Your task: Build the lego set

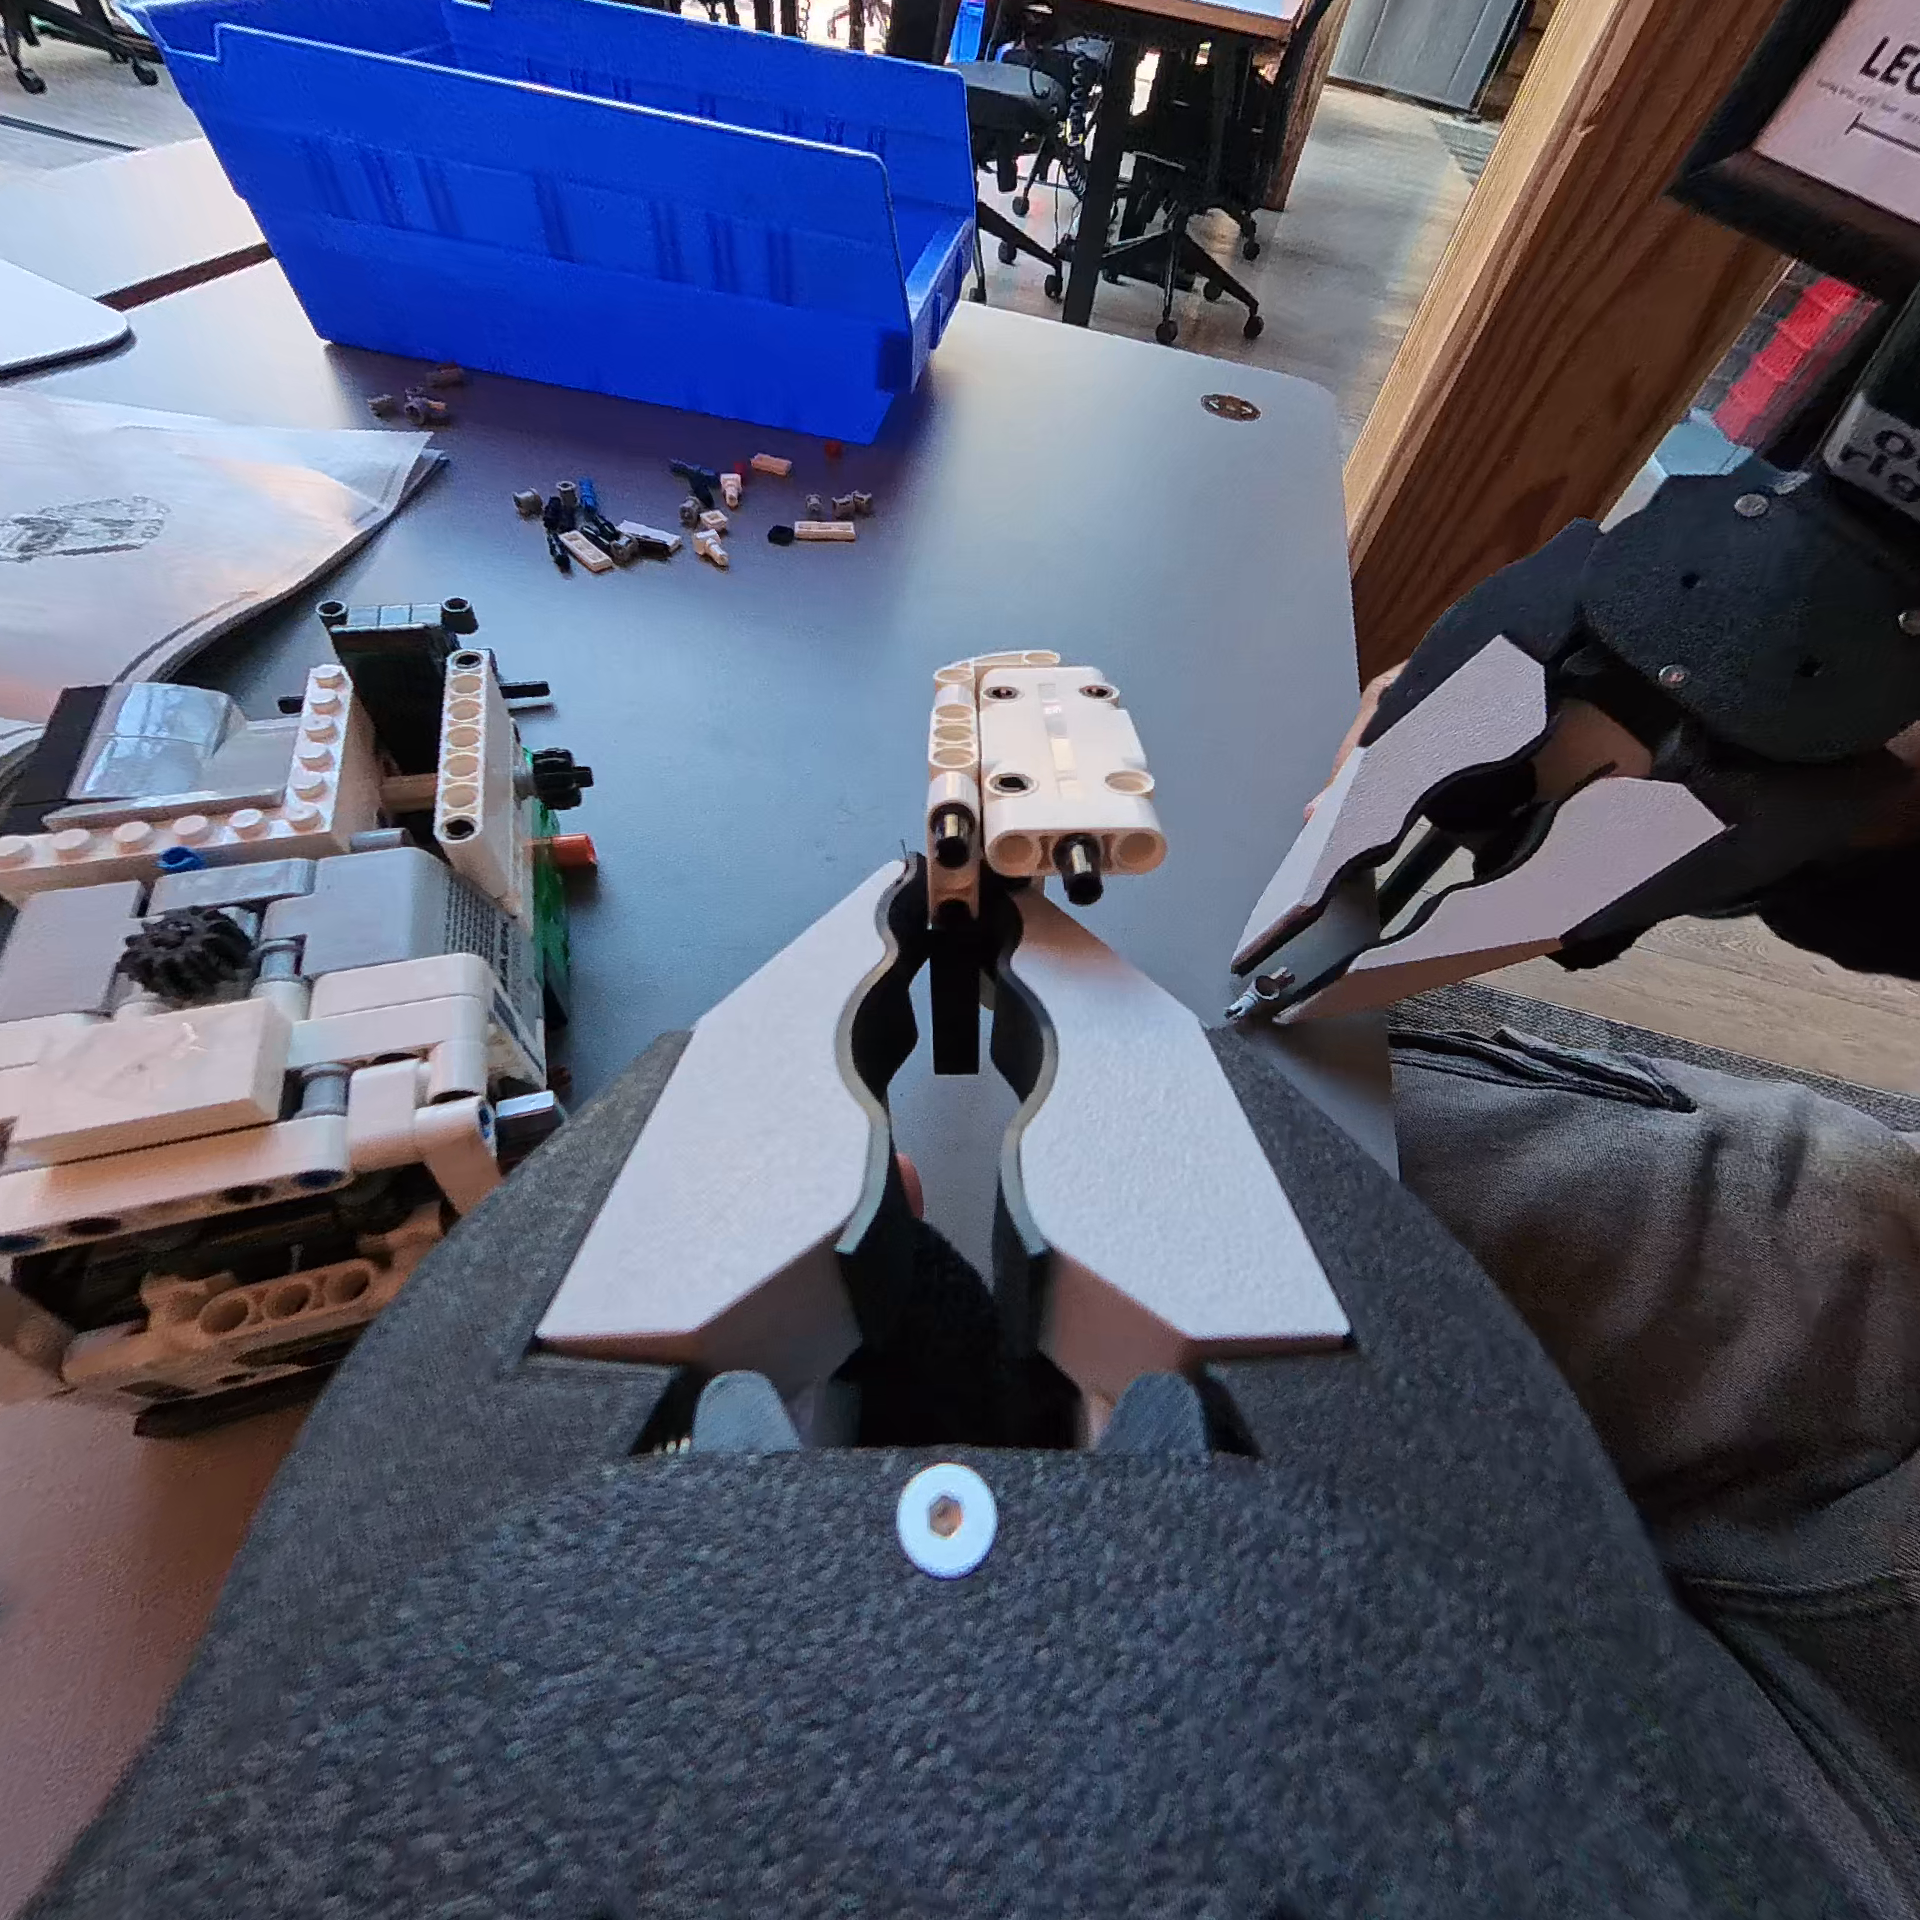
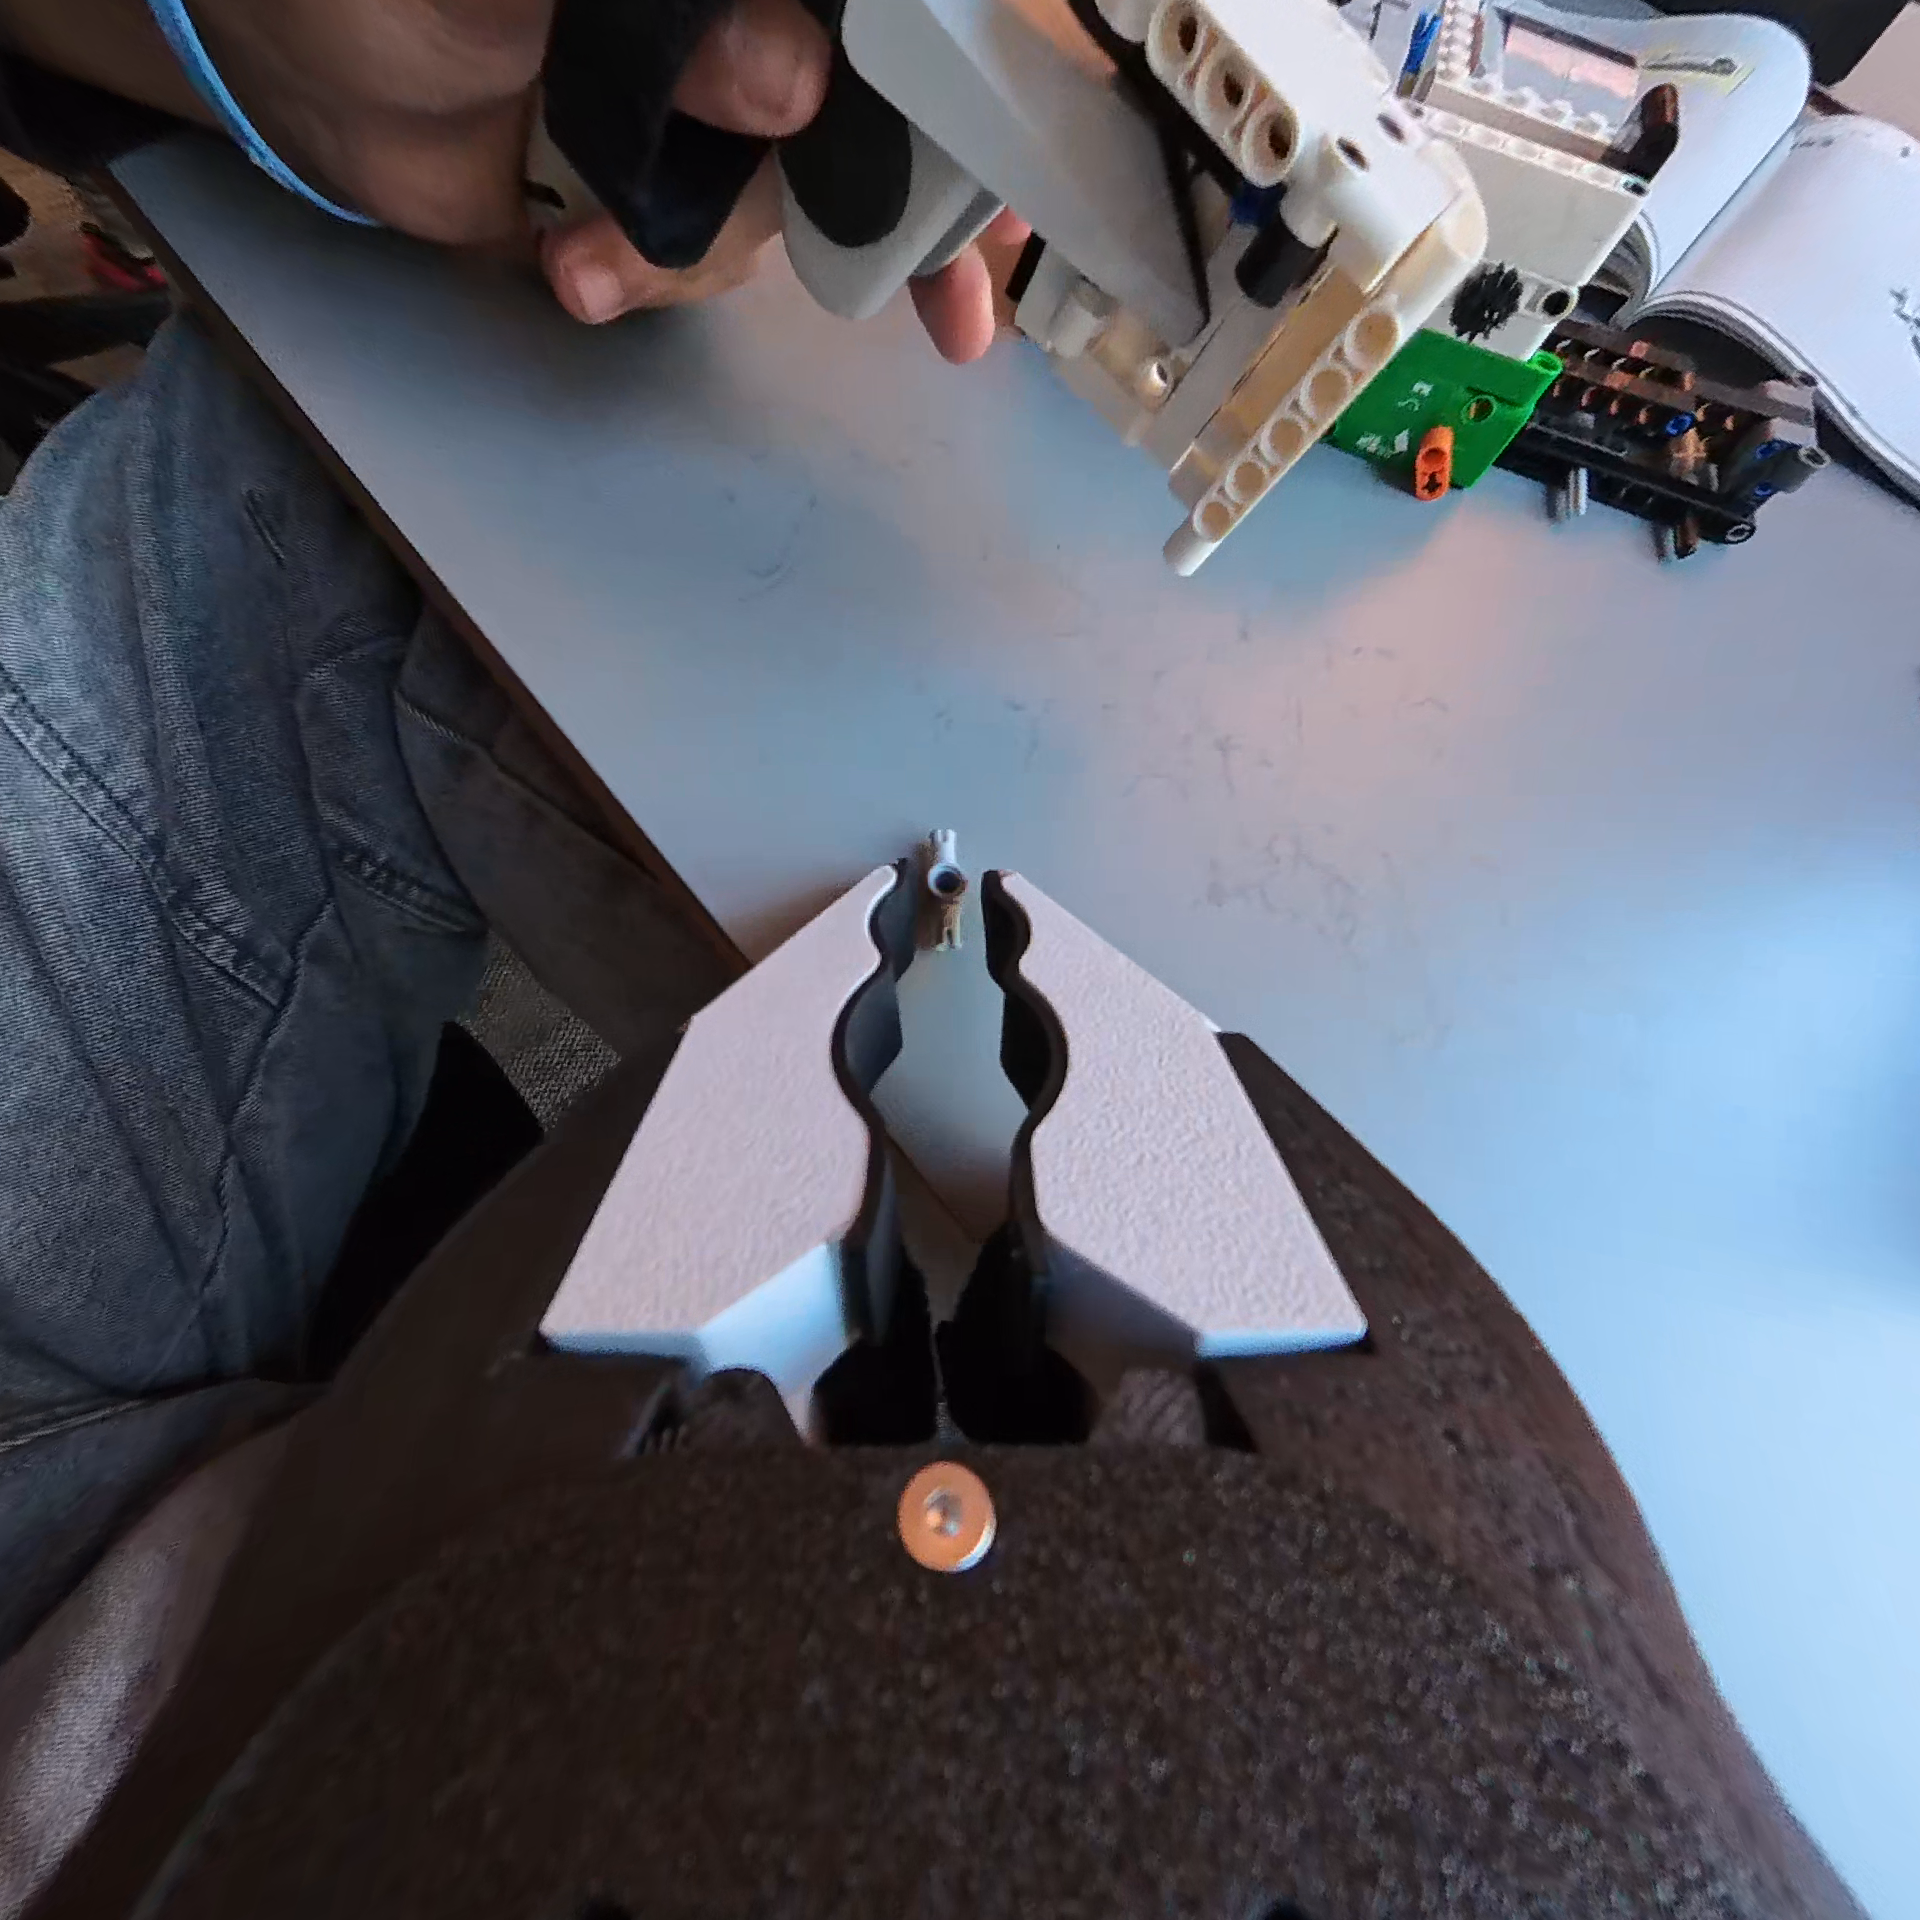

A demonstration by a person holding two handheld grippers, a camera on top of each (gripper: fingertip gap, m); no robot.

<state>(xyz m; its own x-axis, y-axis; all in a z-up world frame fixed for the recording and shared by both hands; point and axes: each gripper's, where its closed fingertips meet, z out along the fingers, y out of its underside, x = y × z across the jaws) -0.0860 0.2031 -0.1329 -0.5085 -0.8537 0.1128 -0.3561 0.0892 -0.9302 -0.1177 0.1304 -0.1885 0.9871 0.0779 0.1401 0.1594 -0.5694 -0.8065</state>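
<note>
My left gripper [image 1: 961, 883] is shut on a black beam [image 1: 956, 1003] that carries a white sub-assembly [image 1: 1049, 769] with black pins, held above the dark table [image 1: 1091, 520]. My right gripper [image 2: 940, 883] is shut on a small grey-and-tan pin [image 2: 943, 899] near the table's front edge. In the left wrist view the right gripper [image 1: 1283, 987] is to the right of the sub-assembly, apart from it, with the pin [image 1: 1257, 997] at its tips. In the right wrist view the sub-assembly [image 2: 1299, 281] hangs at the top. The large white model [image 1: 260, 935] stands at the left.
A blue bin [image 1: 582, 208] stands at the back of the table. Loose small parts [image 1: 686, 509] lie in front of it. An open instruction booklet [image 1: 156, 530] lies at the left, behind the model. A wooden post [image 1: 1538, 312] rises at the right. The person's hand [image 2: 665, 135] and jeans [image 2: 208, 831] show.
</note>
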